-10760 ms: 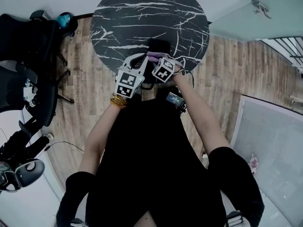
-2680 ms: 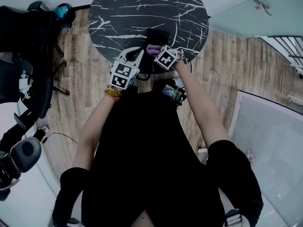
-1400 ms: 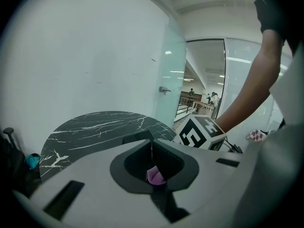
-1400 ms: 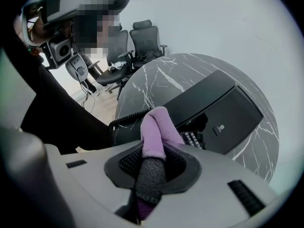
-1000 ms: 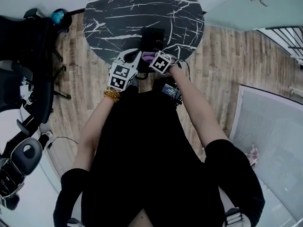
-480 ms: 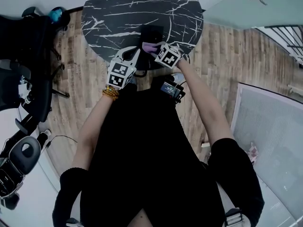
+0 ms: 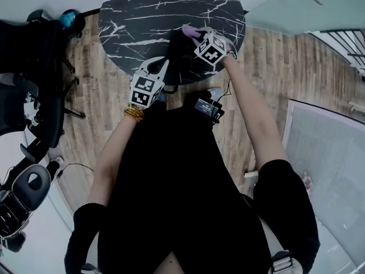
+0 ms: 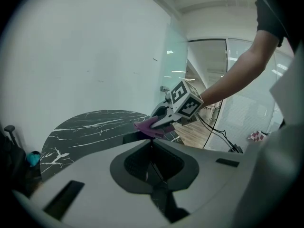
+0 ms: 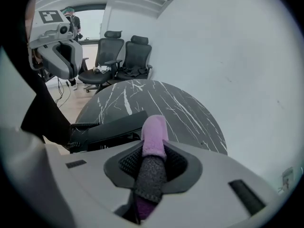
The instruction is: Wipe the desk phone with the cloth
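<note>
Black marble table, round and with white veins, stands on a wooden floor; two office chairs are behind it in the right gripper view. The desk phone, dark and flat, lies on the table near its front edge. The right gripper is over the phone, its jaws pressed together on the purple cloth, which sticks out ahead of them; whether the cloth touches the phone I cannot tell. The left gripper is near the table edge, just left of the phone, its jaws closed together with nothing between them
</note>
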A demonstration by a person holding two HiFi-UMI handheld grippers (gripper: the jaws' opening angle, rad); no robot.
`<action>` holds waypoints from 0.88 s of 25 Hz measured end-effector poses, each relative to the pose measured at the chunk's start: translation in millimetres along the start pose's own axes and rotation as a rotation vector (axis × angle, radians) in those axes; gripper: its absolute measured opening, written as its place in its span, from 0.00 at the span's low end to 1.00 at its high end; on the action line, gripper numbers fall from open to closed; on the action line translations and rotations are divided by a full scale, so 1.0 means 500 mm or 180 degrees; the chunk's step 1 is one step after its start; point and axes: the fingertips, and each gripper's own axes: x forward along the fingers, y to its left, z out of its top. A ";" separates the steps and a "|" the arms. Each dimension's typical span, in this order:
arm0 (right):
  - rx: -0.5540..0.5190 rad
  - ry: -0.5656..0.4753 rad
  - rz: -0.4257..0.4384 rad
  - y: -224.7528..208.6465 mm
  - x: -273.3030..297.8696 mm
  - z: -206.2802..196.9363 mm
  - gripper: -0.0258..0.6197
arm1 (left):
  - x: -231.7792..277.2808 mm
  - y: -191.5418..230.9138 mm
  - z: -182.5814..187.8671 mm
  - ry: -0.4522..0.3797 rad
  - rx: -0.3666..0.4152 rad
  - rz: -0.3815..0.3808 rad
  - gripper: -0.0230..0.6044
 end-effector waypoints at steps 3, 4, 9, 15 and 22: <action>-0.0036 0.0081 -0.0041 -0.006 0.011 -0.010 0.18 | -0.002 0.004 -0.002 0.0000 -0.0012 0.0027 0.07; -0.0061 0.0111 -0.0050 -0.007 0.016 -0.013 0.18 | -0.002 0.007 -0.003 0.0003 -0.0018 0.0040 0.07; -0.0030 0.0200 0.0009 0.003 0.032 -0.027 0.18 | -0.005 0.017 -0.005 0.0010 -0.0047 0.0088 0.07; 0.0060 0.0278 0.0111 0.006 0.043 -0.034 0.17 | 0.000 0.020 -0.004 0.0012 -0.0054 0.0081 0.07; 0.0242 0.0335 0.0152 0.007 0.041 -0.036 0.17 | 0.008 0.012 0.000 0.0009 -0.0029 0.0025 0.07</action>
